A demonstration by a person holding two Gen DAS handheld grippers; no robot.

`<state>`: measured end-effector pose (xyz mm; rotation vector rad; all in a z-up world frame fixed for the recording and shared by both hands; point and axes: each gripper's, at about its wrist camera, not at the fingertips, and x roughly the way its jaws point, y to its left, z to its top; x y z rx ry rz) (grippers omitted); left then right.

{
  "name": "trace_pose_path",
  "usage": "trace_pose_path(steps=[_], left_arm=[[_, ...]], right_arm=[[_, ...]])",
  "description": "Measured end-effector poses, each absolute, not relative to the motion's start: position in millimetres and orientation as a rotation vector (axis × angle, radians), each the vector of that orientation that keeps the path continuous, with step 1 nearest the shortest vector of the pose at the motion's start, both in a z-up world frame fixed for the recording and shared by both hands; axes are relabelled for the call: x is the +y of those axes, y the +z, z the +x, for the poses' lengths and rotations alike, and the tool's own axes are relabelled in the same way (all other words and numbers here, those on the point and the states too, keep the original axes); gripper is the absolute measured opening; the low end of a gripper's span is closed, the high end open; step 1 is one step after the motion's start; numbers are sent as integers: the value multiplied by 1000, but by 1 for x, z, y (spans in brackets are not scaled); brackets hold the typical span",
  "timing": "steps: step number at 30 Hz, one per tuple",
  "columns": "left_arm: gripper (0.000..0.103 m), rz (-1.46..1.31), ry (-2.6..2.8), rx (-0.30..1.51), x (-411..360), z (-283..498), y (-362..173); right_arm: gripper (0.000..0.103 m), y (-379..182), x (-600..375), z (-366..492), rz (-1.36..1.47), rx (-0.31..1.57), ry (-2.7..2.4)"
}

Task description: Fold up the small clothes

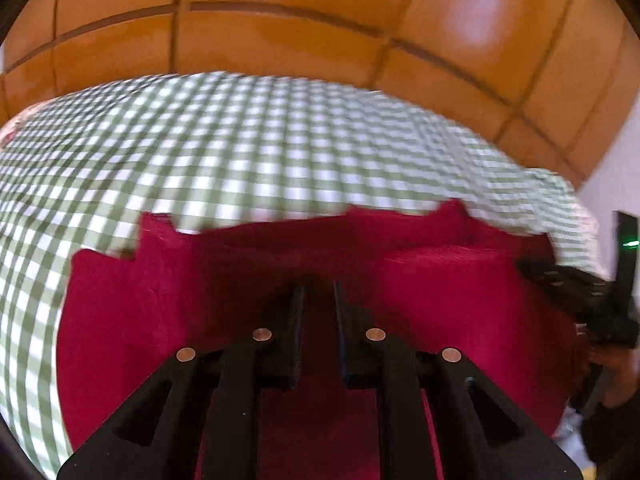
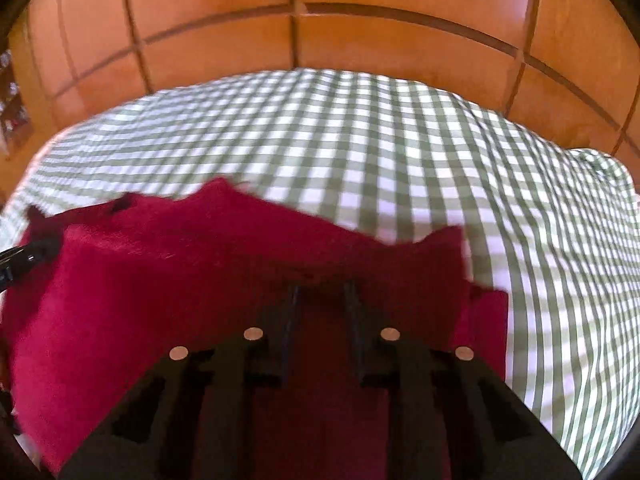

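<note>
A dark red garment [image 1: 440, 280] lies on a green-and-white checked cloth [image 1: 260, 152]. My left gripper [image 1: 319, 292] sits over the red fabric, jaws narrowly apart with red cloth between and around them; it appears shut on a fold of it. The right gripper's fingers [image 1: 560, 284] show at the garment's right edge in the left wrist view. In the right wrist view the red garment [image 2: 180, 264] fills the lower left, and my right gripper [image 2: 322, 292] also seems shut on its fabric. The left gripper's tip [image 2: 24, 256] shows at the far left.
The checked cloth [image 2: 440, 160] covers a table, with its edge rumpled at the far right [image 2: 600, 168]. Orange floor tiles [image 1: 280, 40] lie beyond the table. A white wall and a dark device with a green light [image 1: 628, 244] stand at the right.
</note>
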<state>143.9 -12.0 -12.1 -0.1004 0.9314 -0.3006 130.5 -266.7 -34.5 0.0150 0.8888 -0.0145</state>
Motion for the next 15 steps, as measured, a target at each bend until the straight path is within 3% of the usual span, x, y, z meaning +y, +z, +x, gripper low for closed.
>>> trace_pose_path(steps=[6,15], left_arm=[[12,-289,-374,910,22,151,-39],[11,-314,-361,907,36,156,-37]], right_arm=[[21,-51,-272,131,26,815,-53],[24,-55,-260,134,-65,804,-104]])
